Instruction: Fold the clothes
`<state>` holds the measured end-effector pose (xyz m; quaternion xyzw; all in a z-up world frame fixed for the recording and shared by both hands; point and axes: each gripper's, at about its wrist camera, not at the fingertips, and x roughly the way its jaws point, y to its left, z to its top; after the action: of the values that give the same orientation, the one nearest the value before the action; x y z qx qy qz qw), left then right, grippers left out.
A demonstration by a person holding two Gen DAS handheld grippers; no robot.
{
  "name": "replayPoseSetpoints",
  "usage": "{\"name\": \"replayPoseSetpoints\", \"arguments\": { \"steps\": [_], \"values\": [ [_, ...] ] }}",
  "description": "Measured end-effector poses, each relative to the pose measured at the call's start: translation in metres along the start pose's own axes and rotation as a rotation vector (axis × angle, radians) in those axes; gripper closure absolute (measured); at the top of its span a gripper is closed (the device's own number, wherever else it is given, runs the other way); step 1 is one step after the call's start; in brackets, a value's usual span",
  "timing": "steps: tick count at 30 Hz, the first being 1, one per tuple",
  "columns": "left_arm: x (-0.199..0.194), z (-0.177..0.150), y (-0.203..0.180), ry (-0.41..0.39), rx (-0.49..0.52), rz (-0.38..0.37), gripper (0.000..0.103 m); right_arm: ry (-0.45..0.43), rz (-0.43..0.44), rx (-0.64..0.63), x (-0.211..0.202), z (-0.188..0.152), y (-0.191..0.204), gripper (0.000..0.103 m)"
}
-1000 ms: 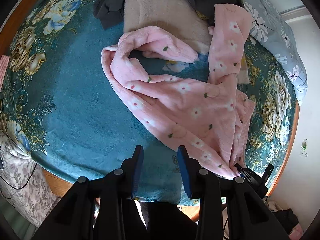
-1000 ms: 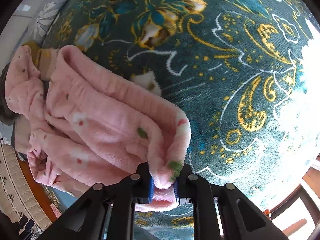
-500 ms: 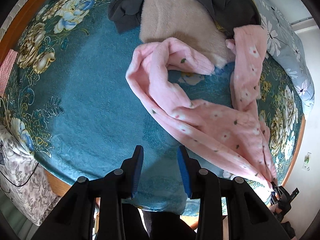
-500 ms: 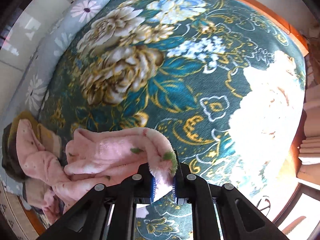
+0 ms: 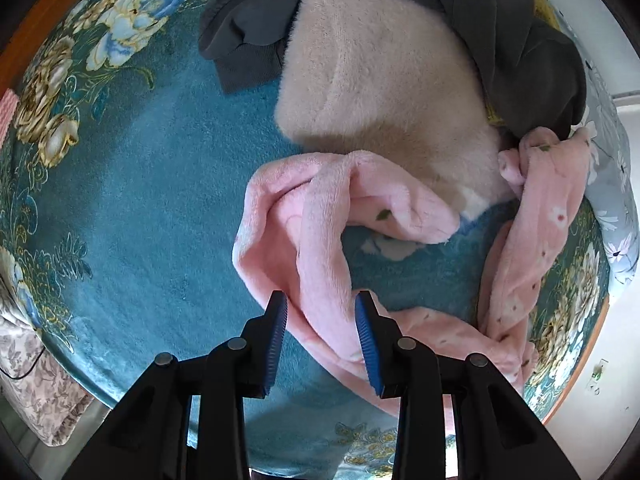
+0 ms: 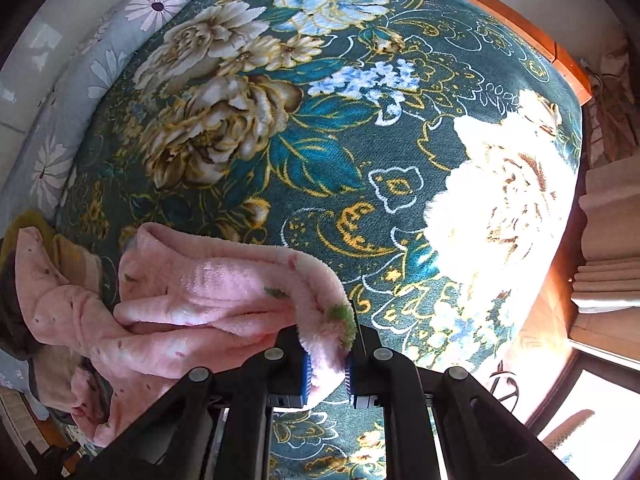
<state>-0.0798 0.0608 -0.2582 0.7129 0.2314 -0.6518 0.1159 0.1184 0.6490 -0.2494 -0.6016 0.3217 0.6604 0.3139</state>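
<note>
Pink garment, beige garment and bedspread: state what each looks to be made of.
Pink garment: plush fleece, probably synthetic; short fuzzy nap, soft rounded folds, small printed flowers.
Beige garment: longer-pile faux fur or fuzzy knit, matte; the fibre can't be settled.
Bedspread: velvety short-pile blanket, likely polyester, with a slight sheen and floral pattern.

No legible text, label or number anywhere

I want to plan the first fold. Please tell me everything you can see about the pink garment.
The pink garment looks like soft fleece with small flower and leaf prints. It lies crumpled in a loose loop on the teal floral blanket, one end over the beige fuzzy garment. The right gripper pinches one edge; the left gripper is open around another fold.
</note>
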Motion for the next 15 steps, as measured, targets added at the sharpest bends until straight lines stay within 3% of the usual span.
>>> {"name": "replayPoseSetpoints", "arguments": {
  "steps": [6,12,15],
  "values": [
    [0.04,0.028,-0.003,0.063,-0.063,0.021,0.067,-0.004,-0.019,-0.011,-0.018,-0.003,0.009,0.09],
    [0.053,0.045,-0.005,0.074,-0.076,0.065,0.067,0.0,-0.038,-0.021,-0.027,-0.006,0.017,0.09],
    [0.053,0.048,-0.003,0.072,-0.095,0.068,0.091,-0.005,-0.039,-0.033,-0.033,-0.007,0.022,0.09]
  ]
}}
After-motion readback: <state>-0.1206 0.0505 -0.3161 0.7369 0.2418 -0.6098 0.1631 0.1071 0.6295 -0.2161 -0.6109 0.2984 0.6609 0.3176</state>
